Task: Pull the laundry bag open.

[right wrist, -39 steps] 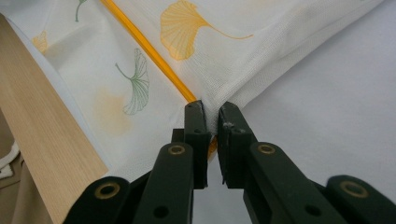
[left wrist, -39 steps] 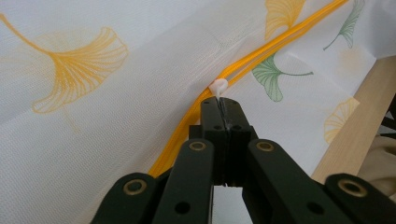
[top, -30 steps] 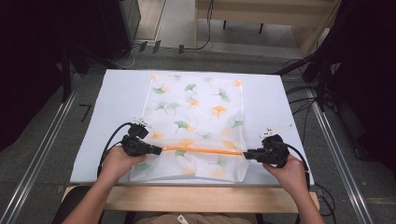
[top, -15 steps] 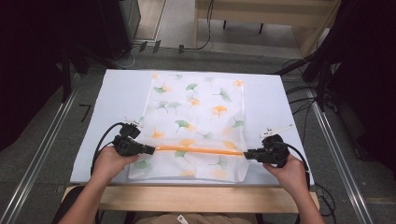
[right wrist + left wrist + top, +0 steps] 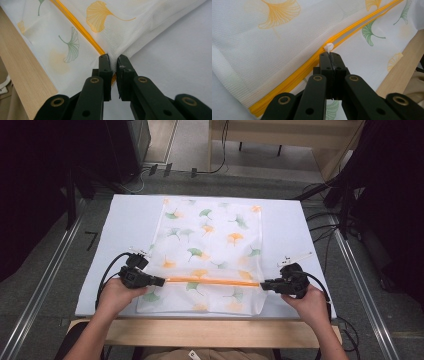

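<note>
Item: white mesh zip bag printed with green and orange ginkgo leaves (image 5: 210, 250), lying flat on my pale blue table cover (image 5: 130, 215), near edge by the wooden table rim (image 5: 200, 332). Orange zipper (image 5: 212, 281) runs across it. My left gripper (image 5: 329, 53) pinches the white zipper pull tab (image 5: 328, 46); my right gripper (image 5: 112, 60) clamps the bag's mesh corner at the zipper's end

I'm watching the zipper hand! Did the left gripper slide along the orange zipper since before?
Yes. The left gripper slid a little leftward along the orange zipper, toward the mesh bag's left edge, still pinching the white zipper pull.
</note>
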`<state>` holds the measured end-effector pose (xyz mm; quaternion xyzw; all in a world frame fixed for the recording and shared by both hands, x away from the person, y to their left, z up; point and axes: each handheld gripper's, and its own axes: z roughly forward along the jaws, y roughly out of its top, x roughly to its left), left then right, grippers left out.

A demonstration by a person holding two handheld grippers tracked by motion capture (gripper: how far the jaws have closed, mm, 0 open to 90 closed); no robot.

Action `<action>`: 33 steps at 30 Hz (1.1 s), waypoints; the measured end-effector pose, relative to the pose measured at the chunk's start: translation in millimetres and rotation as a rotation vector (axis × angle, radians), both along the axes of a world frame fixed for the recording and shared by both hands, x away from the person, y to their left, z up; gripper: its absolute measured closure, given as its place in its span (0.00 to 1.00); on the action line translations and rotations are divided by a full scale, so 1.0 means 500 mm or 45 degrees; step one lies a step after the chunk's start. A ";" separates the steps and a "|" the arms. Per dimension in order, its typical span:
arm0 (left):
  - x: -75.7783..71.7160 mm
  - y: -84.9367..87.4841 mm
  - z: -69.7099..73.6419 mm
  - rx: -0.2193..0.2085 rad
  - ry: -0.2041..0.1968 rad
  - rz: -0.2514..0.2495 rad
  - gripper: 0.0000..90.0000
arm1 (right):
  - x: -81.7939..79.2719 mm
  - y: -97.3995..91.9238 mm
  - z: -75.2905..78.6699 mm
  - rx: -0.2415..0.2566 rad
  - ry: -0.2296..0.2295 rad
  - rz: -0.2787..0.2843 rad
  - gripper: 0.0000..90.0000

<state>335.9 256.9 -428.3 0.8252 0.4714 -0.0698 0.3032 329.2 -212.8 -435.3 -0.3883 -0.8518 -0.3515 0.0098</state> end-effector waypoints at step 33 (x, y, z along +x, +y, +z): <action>-0.007 0.067 0.003 0.005 0.005 0.075 1.00 | 0.007 -0.001 0.000 0.003 0.005 0.007 0.95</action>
